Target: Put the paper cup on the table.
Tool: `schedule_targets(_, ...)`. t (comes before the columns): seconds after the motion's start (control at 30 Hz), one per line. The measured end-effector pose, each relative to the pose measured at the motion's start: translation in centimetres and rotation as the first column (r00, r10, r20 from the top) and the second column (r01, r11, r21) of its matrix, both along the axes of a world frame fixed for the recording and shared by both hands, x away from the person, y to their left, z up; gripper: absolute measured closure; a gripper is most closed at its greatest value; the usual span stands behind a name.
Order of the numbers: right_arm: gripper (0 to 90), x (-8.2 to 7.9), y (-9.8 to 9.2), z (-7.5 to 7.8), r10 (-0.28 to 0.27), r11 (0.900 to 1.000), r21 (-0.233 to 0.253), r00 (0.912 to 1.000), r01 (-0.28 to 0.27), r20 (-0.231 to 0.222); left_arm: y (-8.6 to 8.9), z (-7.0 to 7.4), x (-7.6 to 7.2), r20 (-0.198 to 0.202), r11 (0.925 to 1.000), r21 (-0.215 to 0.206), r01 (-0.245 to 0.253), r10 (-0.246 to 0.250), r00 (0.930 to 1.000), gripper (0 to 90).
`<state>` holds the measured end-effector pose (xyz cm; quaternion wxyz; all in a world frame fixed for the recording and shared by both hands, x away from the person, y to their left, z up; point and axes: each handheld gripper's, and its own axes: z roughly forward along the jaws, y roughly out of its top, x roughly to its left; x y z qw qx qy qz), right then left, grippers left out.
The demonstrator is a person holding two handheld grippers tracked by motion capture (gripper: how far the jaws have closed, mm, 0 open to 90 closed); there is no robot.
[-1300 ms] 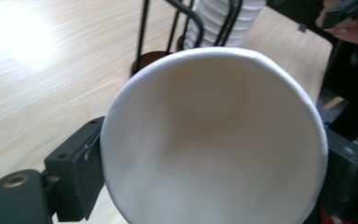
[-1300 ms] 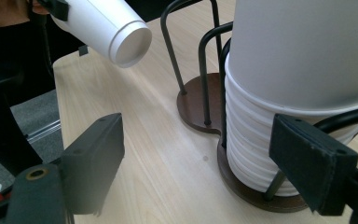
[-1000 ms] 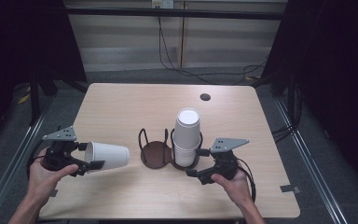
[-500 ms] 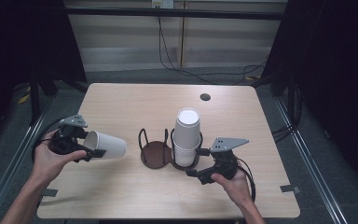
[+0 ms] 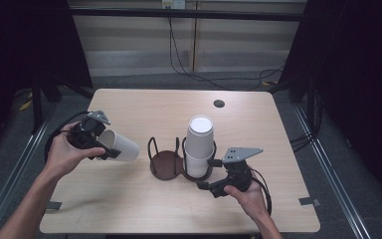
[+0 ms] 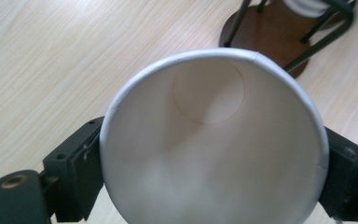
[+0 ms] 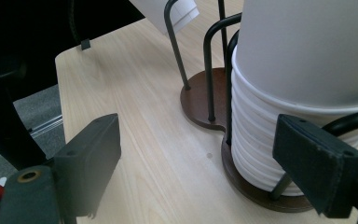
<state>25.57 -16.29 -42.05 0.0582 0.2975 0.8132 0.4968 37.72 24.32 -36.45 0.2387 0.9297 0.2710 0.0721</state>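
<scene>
Left gripper (image 5: 110, 151) clamps a paper cup (image 5: 122, 147) by its rim, cup on its side, left of the wire cup holder (image 5: 166, 162). Right gripper (image 5: 214, 188), jaws apart, sits just right of the holder w/ the cup stack (image 5: 199, 147). Likely next: tip cup base-down, centre over the empty ring, lower gently.

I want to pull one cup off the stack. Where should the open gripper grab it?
Grab the top cup around its side wall, above the rack's wire loops, coming from the near side. It stands upside down, clear of the wires, so the right gripper can close around it.
</scene>
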Motion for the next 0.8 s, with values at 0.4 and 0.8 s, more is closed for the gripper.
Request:
schedule_targets(0.4, 15.6, -0.1, 0.1, 0.0, 0.001, 1.000, -0.001, 1.0000, -0.001, 0.003, -2.8, -0.8, 1.6, -0.073, 0.9867, 0.154, 0.052, -0.041, 0.9965, 11.1)
schedule_targets(0.8, 15.0, 0.0, 0.1, -0.3, 0.002, 1.000, 0.006, 1.0000, -0.002, -0.006, -5.1, -1.8, 2.9, -0.101, 0.9725, 0.225, 0.060, -0.038, 0.9941, 10.6)
